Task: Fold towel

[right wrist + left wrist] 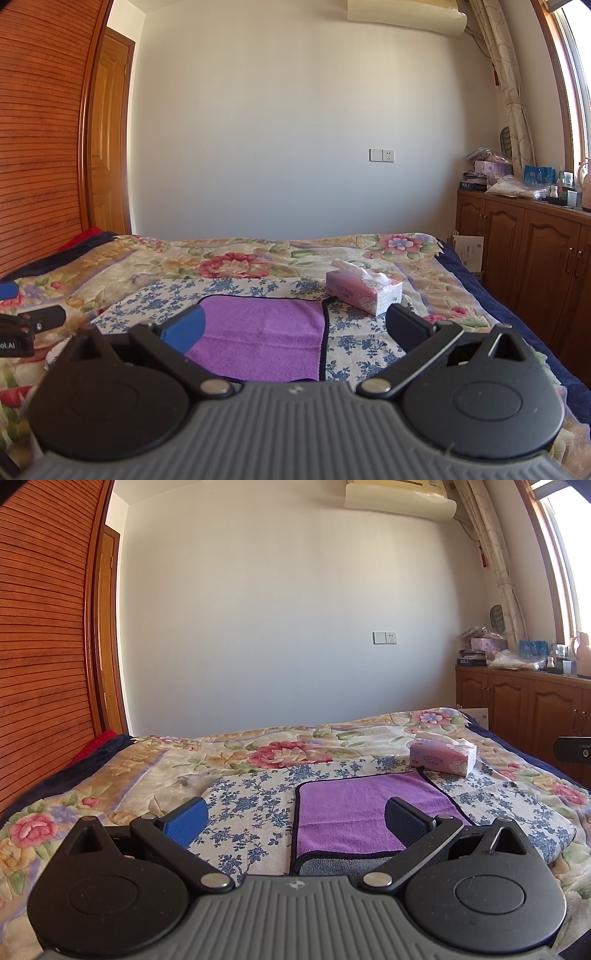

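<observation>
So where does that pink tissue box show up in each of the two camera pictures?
Left wrist view: the tissue box sits right of centre, just past the purple towel's far right corner.
Right wrist view: the tissue box sits near the centre, again just past the towel's far right corner.
Shared landmark: the white wall socket above the bed.

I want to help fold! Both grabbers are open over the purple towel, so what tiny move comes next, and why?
Probably lower both grippers to the near edge of the purple towel and pinch it. The left gripper and right gripper are open and hold nothing, and the towel lies on the blue-flowered cloth, its near edge already turned up grey. The tissue box sits beyond the far corner, out of the way.
</observation>
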Available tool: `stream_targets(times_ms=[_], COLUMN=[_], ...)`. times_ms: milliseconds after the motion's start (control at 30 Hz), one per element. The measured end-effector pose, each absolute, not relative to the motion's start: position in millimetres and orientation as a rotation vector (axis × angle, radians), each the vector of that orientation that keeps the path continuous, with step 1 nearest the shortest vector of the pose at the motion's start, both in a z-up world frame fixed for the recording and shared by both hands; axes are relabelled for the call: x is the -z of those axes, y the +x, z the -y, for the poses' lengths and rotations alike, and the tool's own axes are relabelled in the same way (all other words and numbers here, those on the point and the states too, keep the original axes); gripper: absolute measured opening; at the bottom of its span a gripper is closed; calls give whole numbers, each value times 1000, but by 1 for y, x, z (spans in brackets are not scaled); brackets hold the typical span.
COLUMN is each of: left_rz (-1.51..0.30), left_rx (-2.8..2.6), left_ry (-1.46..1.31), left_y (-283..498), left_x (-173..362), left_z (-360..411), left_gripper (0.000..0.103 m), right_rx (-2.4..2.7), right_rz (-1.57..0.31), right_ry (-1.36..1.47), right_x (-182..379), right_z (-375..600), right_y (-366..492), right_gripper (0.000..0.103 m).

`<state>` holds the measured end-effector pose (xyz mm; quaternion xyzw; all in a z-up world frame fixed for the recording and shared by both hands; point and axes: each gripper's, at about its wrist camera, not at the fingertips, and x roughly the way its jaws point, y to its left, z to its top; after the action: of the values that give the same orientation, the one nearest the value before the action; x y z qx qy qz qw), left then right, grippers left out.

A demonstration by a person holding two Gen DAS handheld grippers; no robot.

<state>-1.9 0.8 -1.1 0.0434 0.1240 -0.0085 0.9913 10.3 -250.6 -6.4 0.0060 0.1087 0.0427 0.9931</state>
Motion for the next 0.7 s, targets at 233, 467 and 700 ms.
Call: stream_targets(times_ms=[233, 467, 700], left_rz=[-267, -294, -317], left_rx=[30, 38, 48], left_ry=[103, 114, 127], left_y=[3, 15, 29], left_x=[3, 7, 12], left_z=[2, 4, 6], left_gripper=[103, 103, 103], right_rx=[-95, -95, -104], right_rz=[-241, -265, -292], right_ry=[7, 4, 2], right_x=[10, 13, 17], right_z=[241, 238, 236], right_y=[20, 31, 40], right_gripper=[103, 103, 103])
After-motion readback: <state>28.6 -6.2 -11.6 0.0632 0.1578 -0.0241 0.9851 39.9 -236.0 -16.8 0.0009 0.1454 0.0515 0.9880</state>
